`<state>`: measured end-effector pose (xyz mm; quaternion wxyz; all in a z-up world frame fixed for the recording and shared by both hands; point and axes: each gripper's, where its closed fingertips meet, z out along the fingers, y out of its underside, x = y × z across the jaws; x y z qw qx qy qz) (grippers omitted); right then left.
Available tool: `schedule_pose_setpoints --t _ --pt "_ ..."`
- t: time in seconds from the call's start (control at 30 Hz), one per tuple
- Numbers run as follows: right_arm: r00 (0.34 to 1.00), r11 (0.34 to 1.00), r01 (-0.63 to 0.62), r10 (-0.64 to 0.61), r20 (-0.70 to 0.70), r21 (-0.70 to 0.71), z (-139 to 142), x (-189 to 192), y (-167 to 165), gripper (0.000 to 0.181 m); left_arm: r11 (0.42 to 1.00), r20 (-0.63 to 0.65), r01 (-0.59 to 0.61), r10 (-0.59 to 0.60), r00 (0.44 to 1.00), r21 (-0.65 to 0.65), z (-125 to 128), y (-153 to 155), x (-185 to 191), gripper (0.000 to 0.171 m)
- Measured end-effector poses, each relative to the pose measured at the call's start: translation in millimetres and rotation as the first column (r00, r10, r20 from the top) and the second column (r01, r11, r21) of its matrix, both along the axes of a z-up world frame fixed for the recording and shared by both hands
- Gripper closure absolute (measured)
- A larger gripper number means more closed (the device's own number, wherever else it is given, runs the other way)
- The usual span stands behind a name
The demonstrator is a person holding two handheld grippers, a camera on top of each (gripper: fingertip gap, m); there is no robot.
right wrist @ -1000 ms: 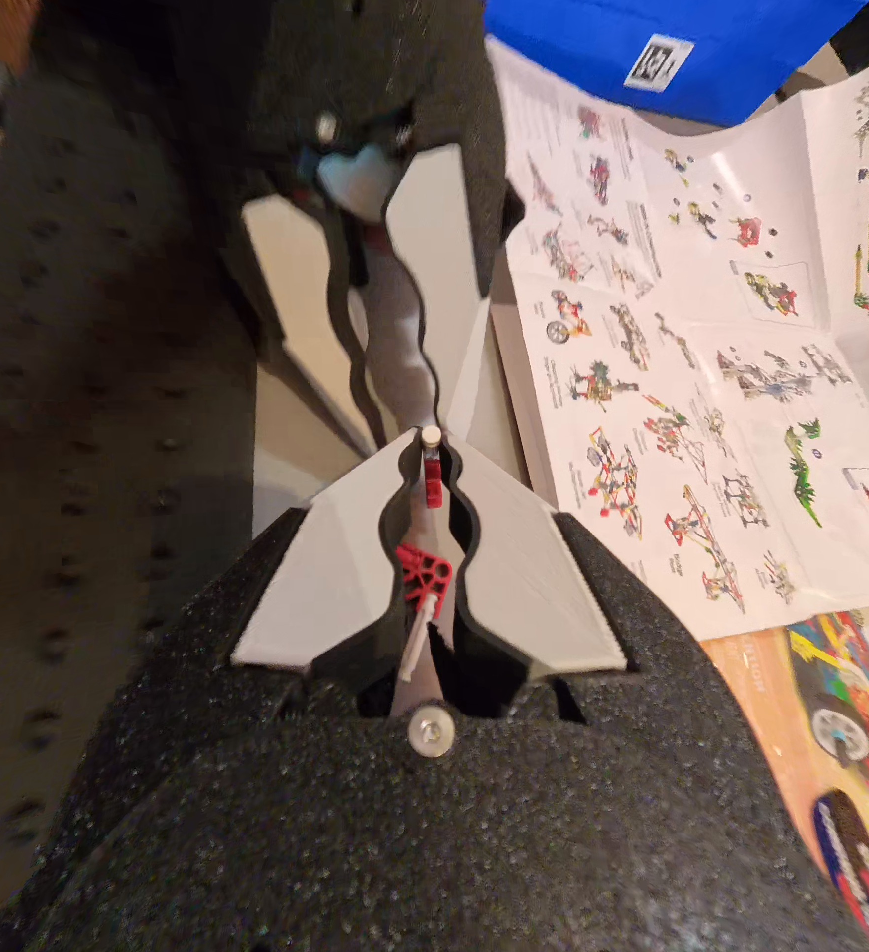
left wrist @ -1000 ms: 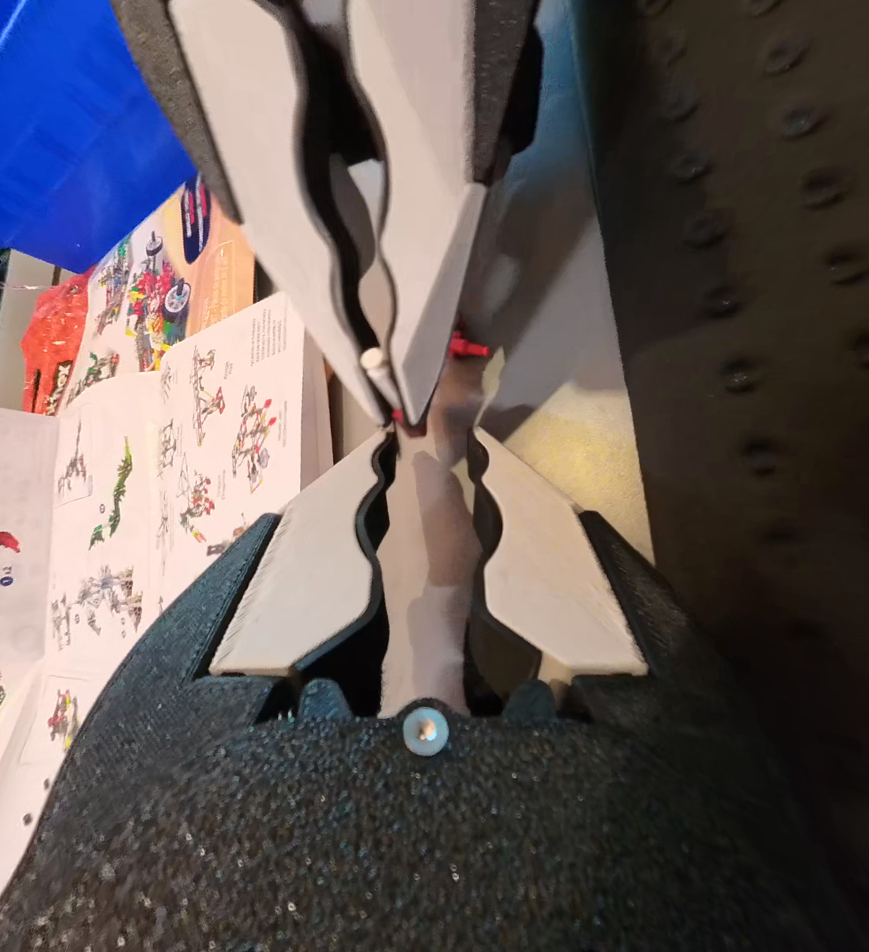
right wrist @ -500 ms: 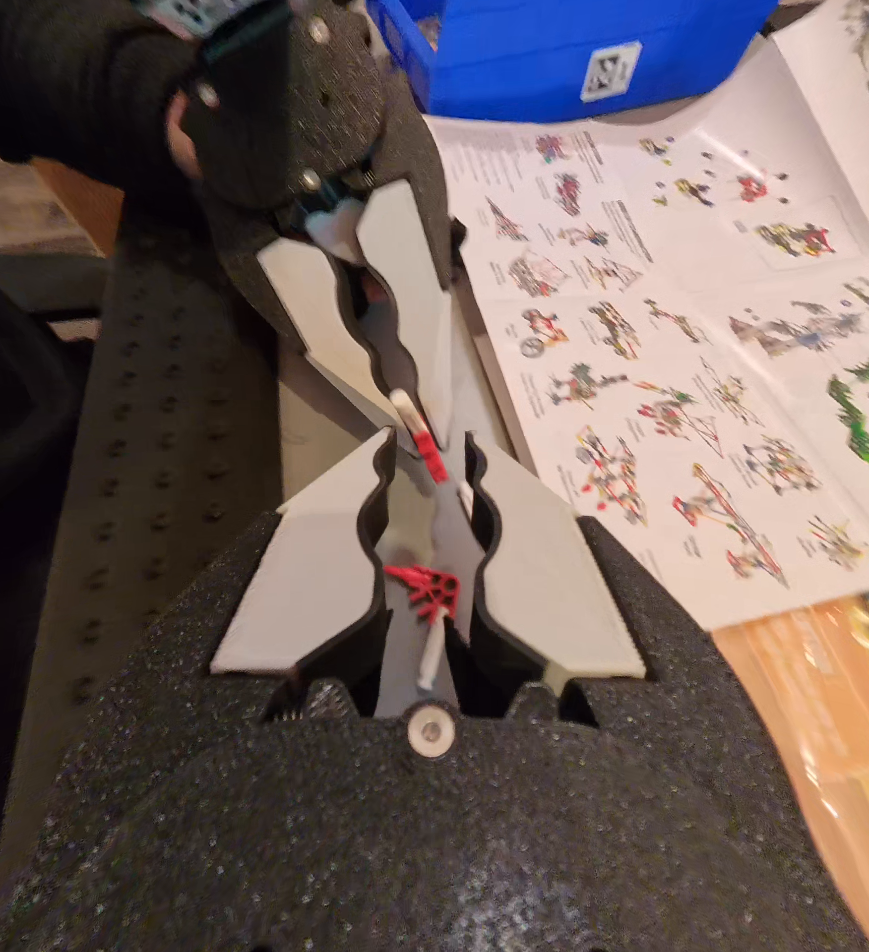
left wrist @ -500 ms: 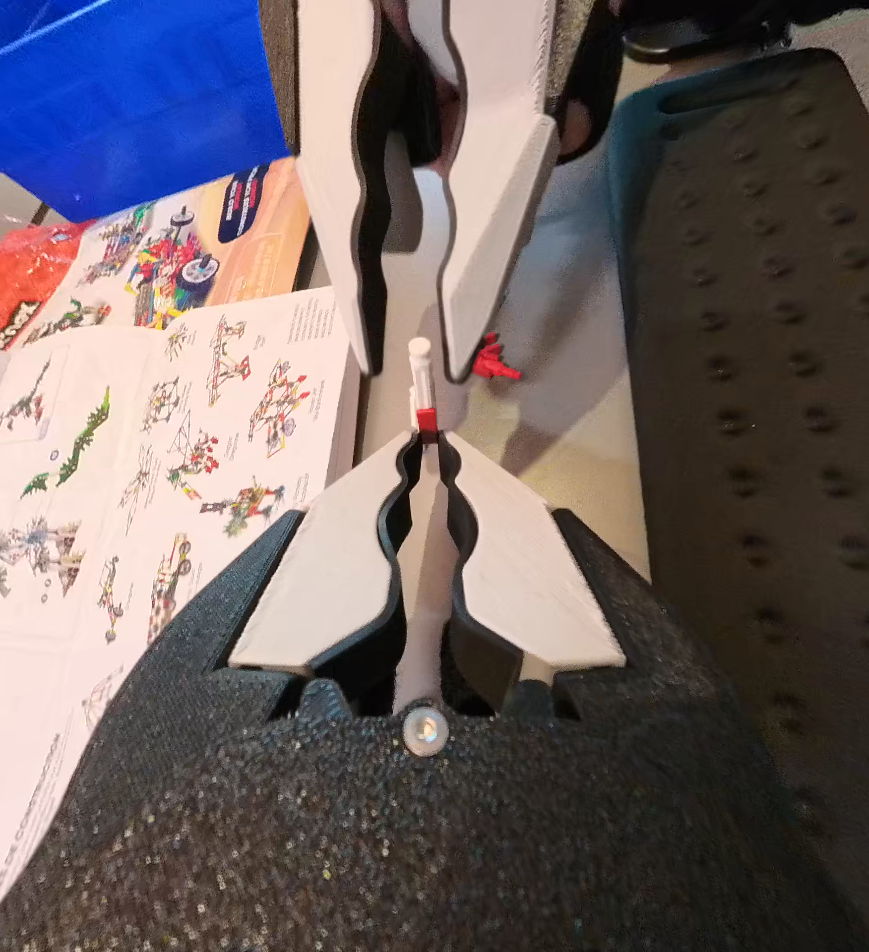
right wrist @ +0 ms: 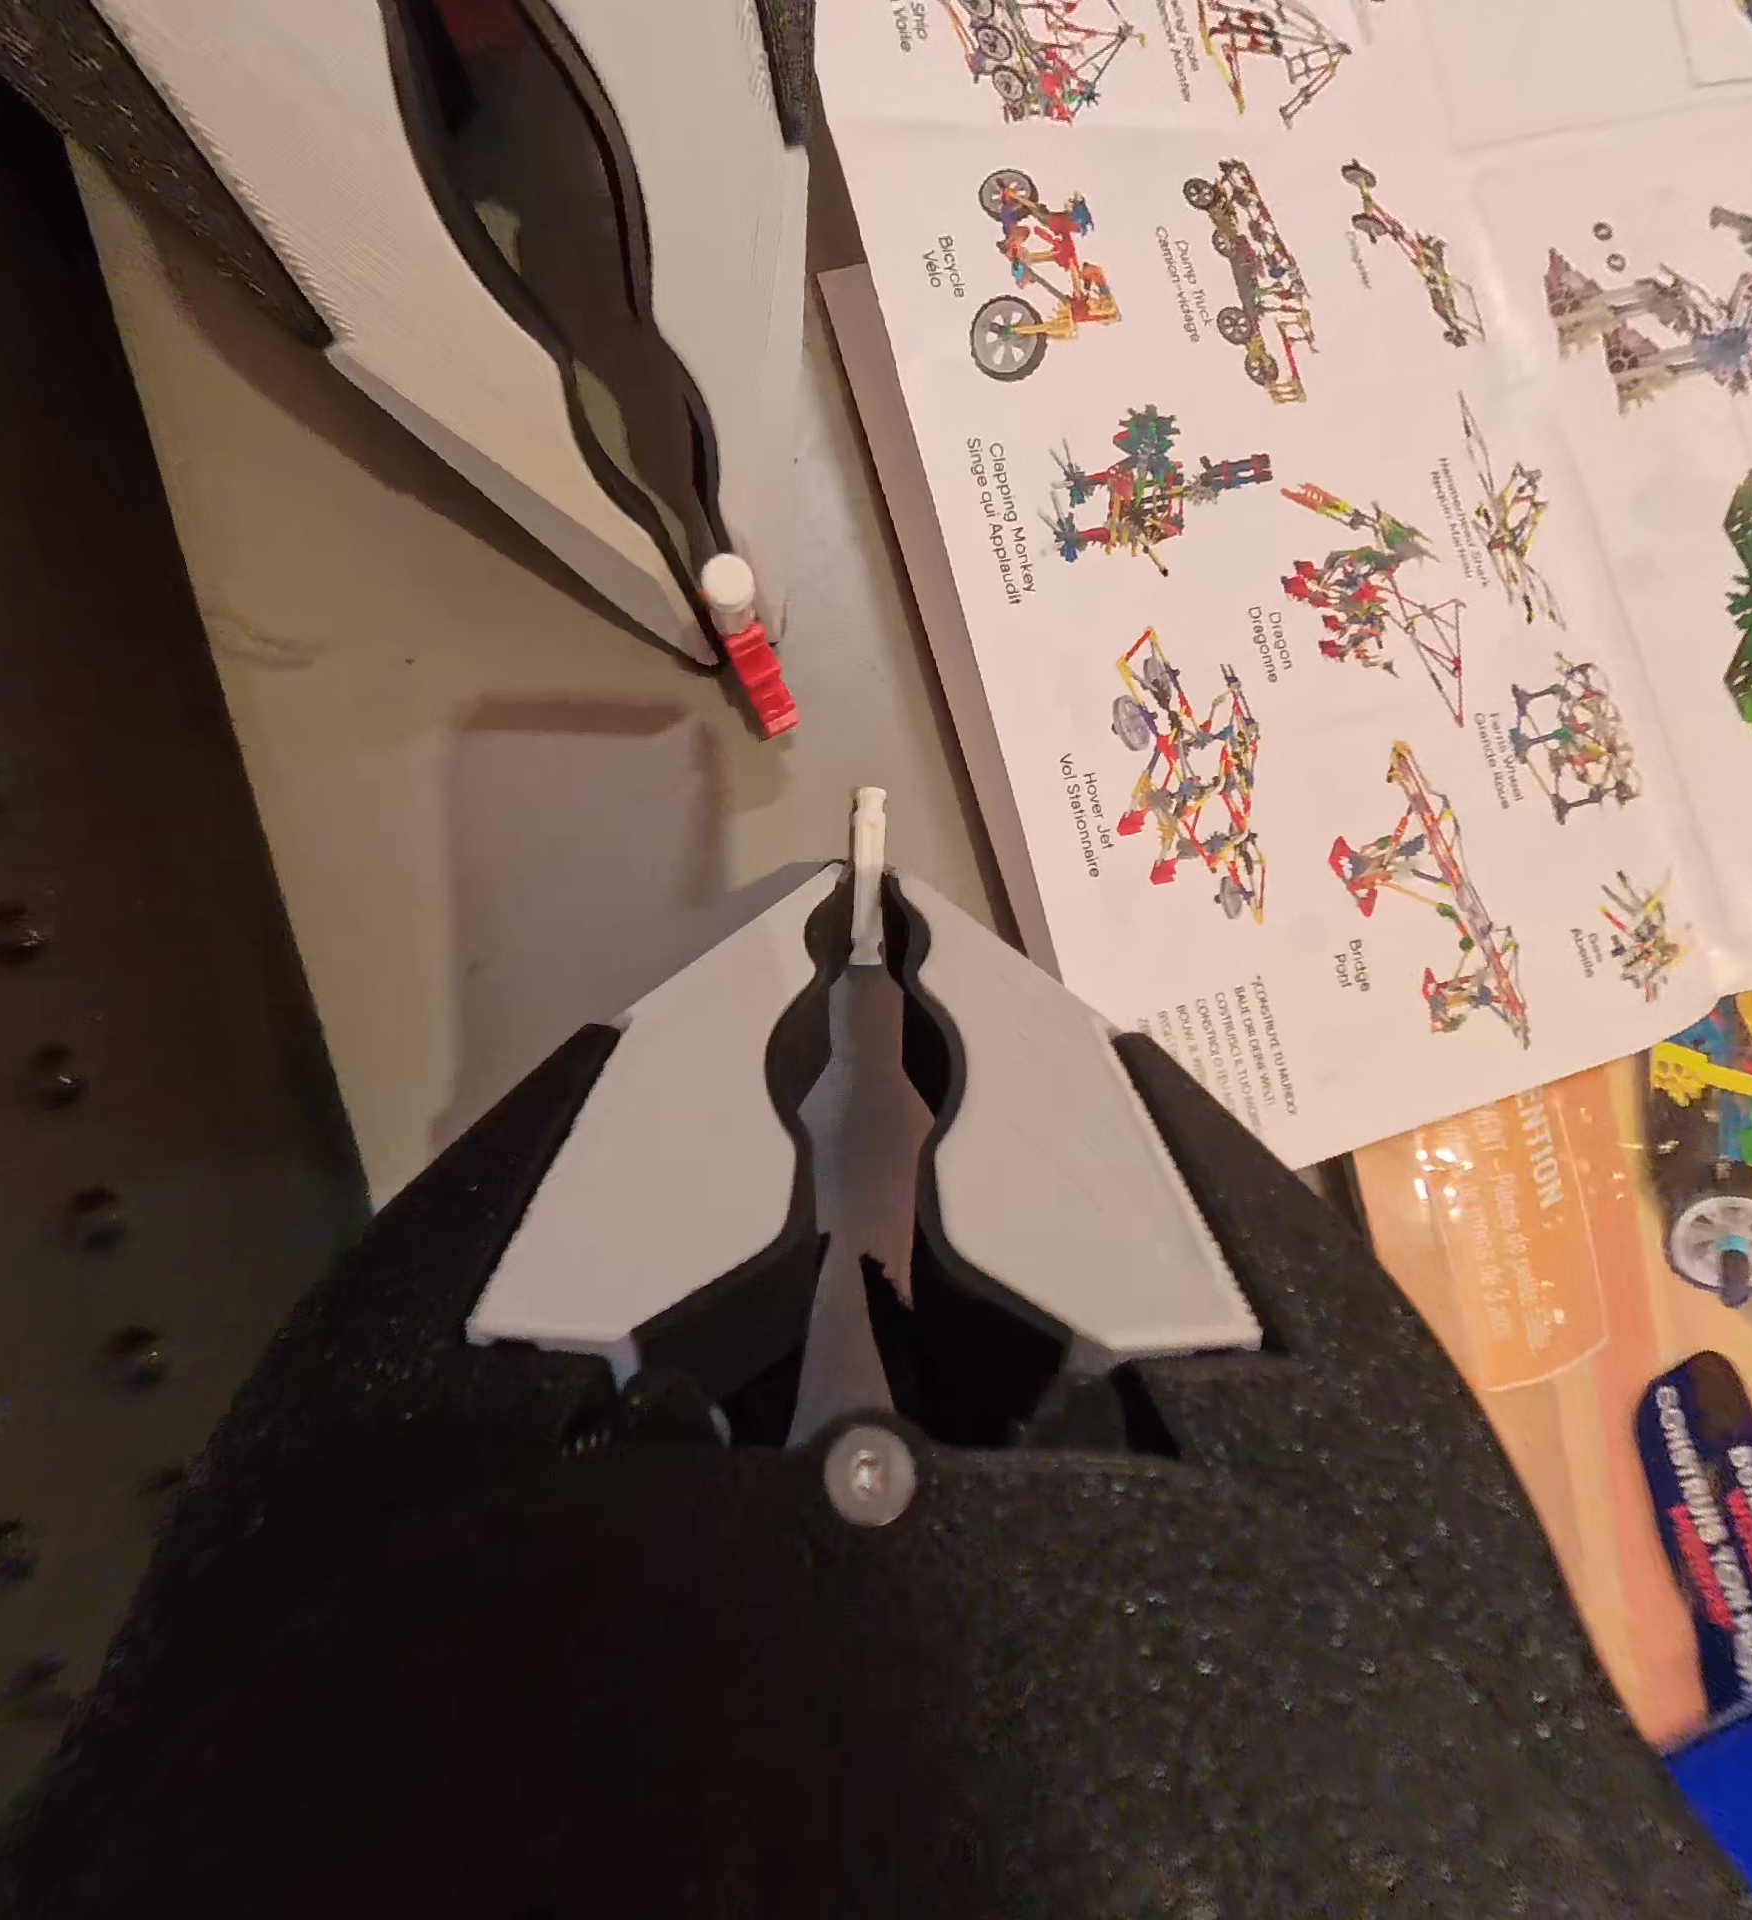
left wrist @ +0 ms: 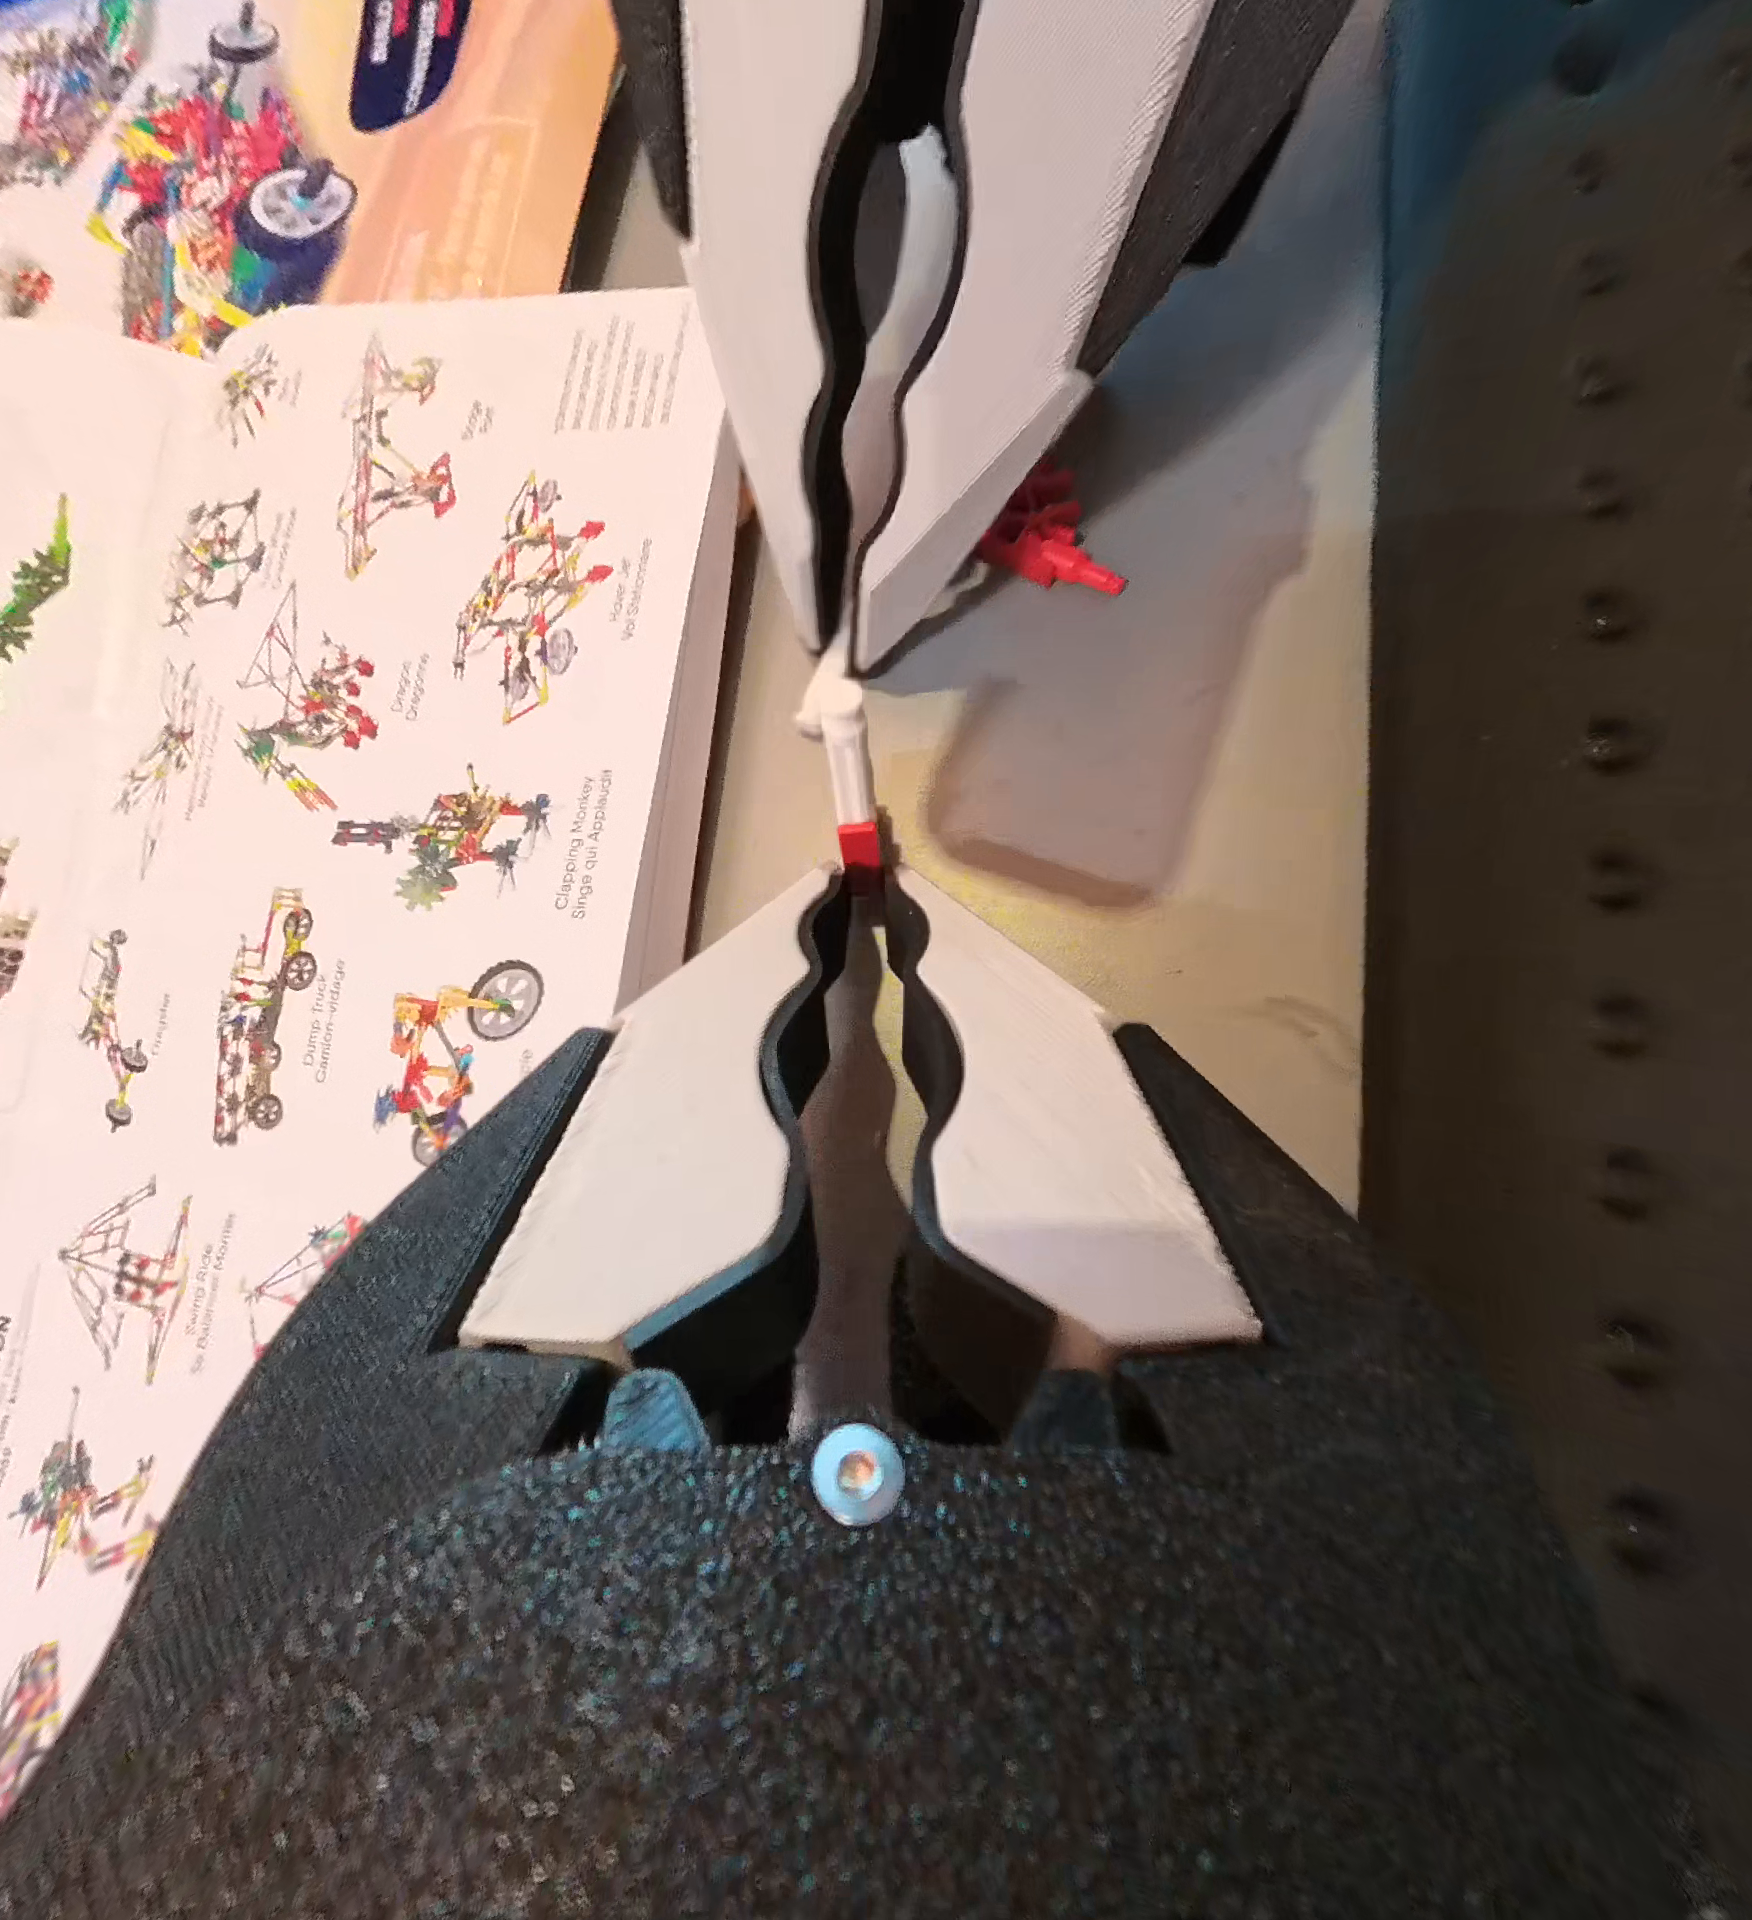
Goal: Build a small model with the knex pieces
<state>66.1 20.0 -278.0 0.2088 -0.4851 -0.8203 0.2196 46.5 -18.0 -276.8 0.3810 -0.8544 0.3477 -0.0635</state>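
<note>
My left gripper point(left wrist: 856, 883) is shut on a small red connector point(left wrist: 859, 847) with a short white rod point(left wrist: 848, 774) sticking out of it. In the right wrist view it point(right wrist: 721, 639) sits at the upper left with the same red connector point(right wrist: 763, 686). My right gripper point(right wrist: 861, 883) is shut on a thin white rod point(right wrist: 867, 842) that points at the red connector, a short gap apart. In the left wrist view the right gripper point(left wrist: 836, 655) comes from above, tip to tip with mine. A red fan-shaped connector point(left wrist: 1043, 551) shows beside its finger.
A white instruction sheet point(left wrist: 332, 727) point(right wrist: 1371, 520) lies beside the grippers, with an orange printed package point(left wrist: 477, 156) point(right wrist: 1578, 1351) past it. A black dimpled mat point(left wrist: 1630, 831) point(right wrist: 20, 935) borders the other side. The beige tabletop point(left wrist: 1215, 831) lies under the grippers. About 5 cm separates my left fingertips from my right.
My right gripper, open half a second ago, has shut on the white rod. Both grippers have drawn close again, tips facing. My left gripper stays shut on the red connector.
</note>
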Motion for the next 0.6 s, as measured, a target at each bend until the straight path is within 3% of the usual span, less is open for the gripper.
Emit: schedule_pose_setpoints --t 0.13,0.33,0.6 --pt "0.998 0.985 0.058 -0.062 -0.019 -0.163 9 -1 -12 0.177 1.0 0.008 -0.004 0.004 1.0 -0.013 -1 -1 -1 0.169" --pt "0.975 0.906 0.201 -0.221 -0.012 -0.373 19 -9 -20 0.177 1.0 0.0 -0.012 0.012 1.0 0.001 -1 1 -2 0.169" --pt "0.945 0.839 0.299 -0.328 0.016 -0.455 17 -12 -24 0.177 0.998 -0.091 0.0 0.006 0.996 0.065 0 5 -1 0.169"
